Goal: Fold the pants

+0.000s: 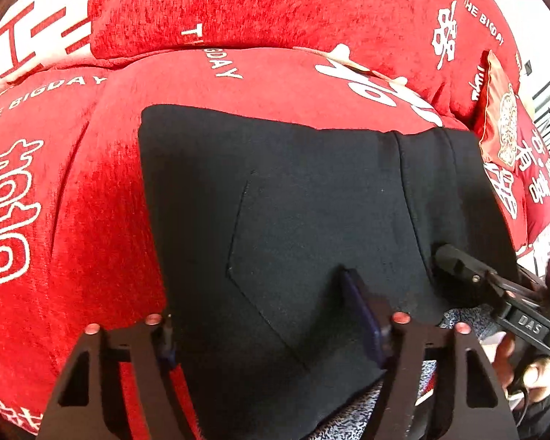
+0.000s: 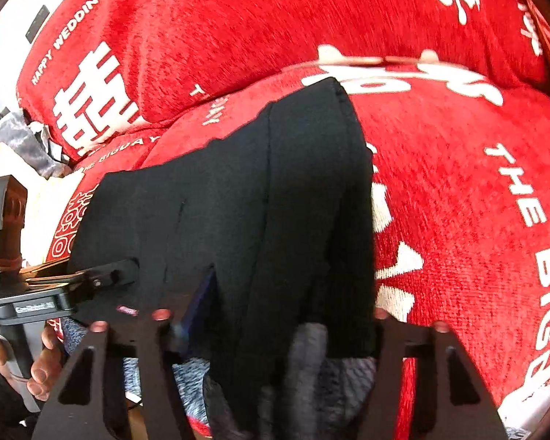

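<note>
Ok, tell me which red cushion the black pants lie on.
The lower seat cushion, flat under the black pants; the back cushion stands upright behind, clear of them.

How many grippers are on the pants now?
2. The left gripper straddles the near edge of the black pants by the stitched pocket; the right gripper straddles the same edge further right.
</note>
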### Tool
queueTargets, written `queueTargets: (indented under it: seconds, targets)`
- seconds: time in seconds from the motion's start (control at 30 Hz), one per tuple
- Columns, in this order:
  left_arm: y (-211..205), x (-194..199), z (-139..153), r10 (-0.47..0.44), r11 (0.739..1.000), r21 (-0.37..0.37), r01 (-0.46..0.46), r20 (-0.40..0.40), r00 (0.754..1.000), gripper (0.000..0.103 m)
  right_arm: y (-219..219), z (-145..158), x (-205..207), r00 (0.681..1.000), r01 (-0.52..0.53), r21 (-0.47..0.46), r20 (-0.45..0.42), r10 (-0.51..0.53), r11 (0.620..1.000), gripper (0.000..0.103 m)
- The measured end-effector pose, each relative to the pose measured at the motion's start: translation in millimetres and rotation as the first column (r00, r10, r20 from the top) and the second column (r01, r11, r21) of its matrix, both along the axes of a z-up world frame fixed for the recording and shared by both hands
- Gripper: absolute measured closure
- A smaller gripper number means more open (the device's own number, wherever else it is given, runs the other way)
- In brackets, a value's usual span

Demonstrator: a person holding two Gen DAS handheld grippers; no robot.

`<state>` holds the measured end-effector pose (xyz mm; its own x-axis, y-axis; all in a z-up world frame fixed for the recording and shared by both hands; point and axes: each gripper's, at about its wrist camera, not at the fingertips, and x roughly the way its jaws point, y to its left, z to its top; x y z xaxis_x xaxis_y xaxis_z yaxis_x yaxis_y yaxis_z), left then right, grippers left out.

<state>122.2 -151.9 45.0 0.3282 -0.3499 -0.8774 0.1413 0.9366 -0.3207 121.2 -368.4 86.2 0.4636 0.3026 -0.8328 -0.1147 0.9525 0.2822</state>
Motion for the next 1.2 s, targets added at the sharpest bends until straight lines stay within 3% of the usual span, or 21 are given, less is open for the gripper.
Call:
queueTargets:
  seconds: [0.1,0.2,0.73,1.0,1.2]
  targets:
    - [6,-3,8,0.009,1.000,-0.009,-0.009,0.001,1.000,0.046,10,16,-9,0.999,0.003,-0.001,0.033,-0.003,1.000,0.050]
    - [12,-8,19,0.010,1.000,-0.009,-0.010,0.013,1.000,0.049,24,32,-17,0.998,-0.004,-0.025,0.064,0.006,1.000,0.053]
    - [125,-38,70,0.155,0.988,-0.023,-0.154,0.045,0.987,0.050,127,75,-38,0.987,-0.116,-0.012,0.112,0.117,0.993,0.053]
    - [179,-44,74,0.228,0.974,-0.023,-0.227,0.027,0.973,0.050,180,80,-42,0.981,-0.162,0.006,0.111,0.160,0.987,0.053]
    - [197,-47,68,0.257,0.966,-0.023,-0.257,0.005,0.966,0.050,206,77,-40,0.978,-0.189,-0.011,0.085,0.189,0.982,0.053]
